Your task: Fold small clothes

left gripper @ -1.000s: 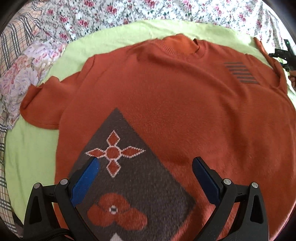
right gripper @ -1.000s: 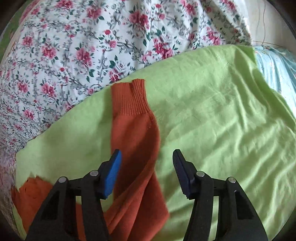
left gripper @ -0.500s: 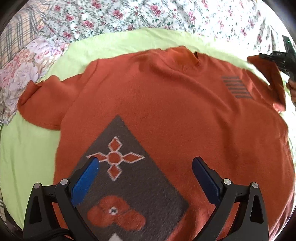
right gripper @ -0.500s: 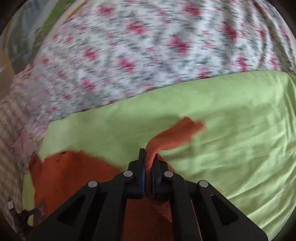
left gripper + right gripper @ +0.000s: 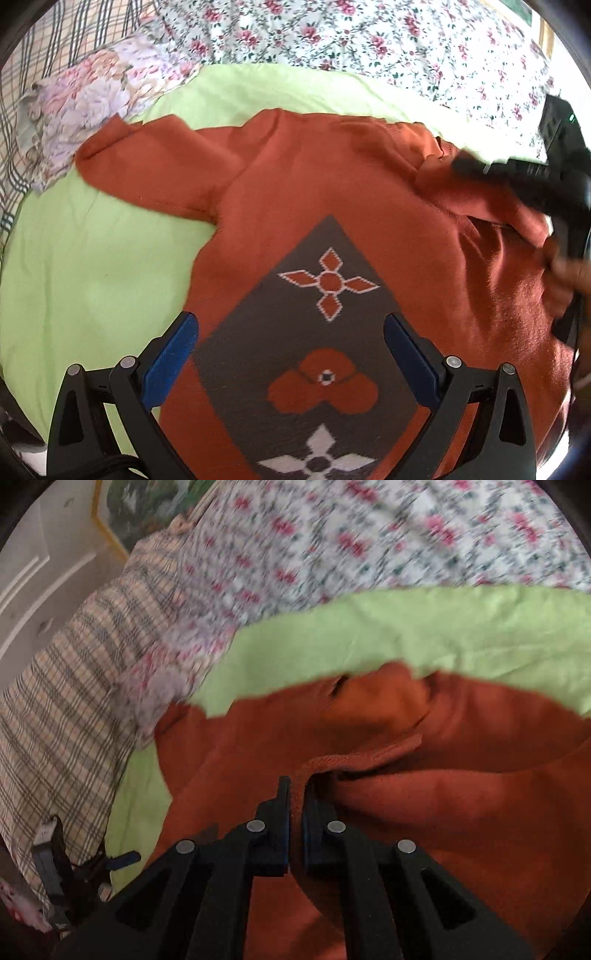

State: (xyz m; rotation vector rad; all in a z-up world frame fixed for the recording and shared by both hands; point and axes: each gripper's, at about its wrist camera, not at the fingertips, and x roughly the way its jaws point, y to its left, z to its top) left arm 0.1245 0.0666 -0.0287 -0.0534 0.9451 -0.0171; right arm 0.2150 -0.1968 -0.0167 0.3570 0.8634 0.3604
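Right claw: right gripper (image 5: 295, 805) is clamped tight on the cuff of the sweater's sleeve (image 5: 354, 758), cloth pinched between its pads.
Change: a second ago those jaws stood apart over the sleeve lying out on the green sheet; since then they have closed on it and swung it across onto the sweater's chest.
Seen from the left: the right gripper (image 5: 461, 162) shows blurred at the right edge, over the shoulder near the collar, sleeve trailing beneath it.
Left claw: left gripper (image 5: 291, 350) hangs wide, nothing between its blue pads (image 5: 170, 354), above the lower front of the sweater.
Meaning for the task: the first sleeve fold looks about half done; the sleeve is over the body but not yet laid flat or let go.
Sweater: orange knit sweater (image 5: 332, 192) lies face up on the green sheet (image 5: 92, 258), with a grey diamond panel (image 5: 295, 343) carrying orange and white flower shapes.
Other sleeve: the far sleeve (image 5: 140, 170) is spread out toward the flowered pillow (image 5: 92, 107), unfolded.
Surroundings: flowered bedspread (image 5: 369, 40) lies beyond the sheet, and a plaid cloth (image 5: 66, 716) to the side.
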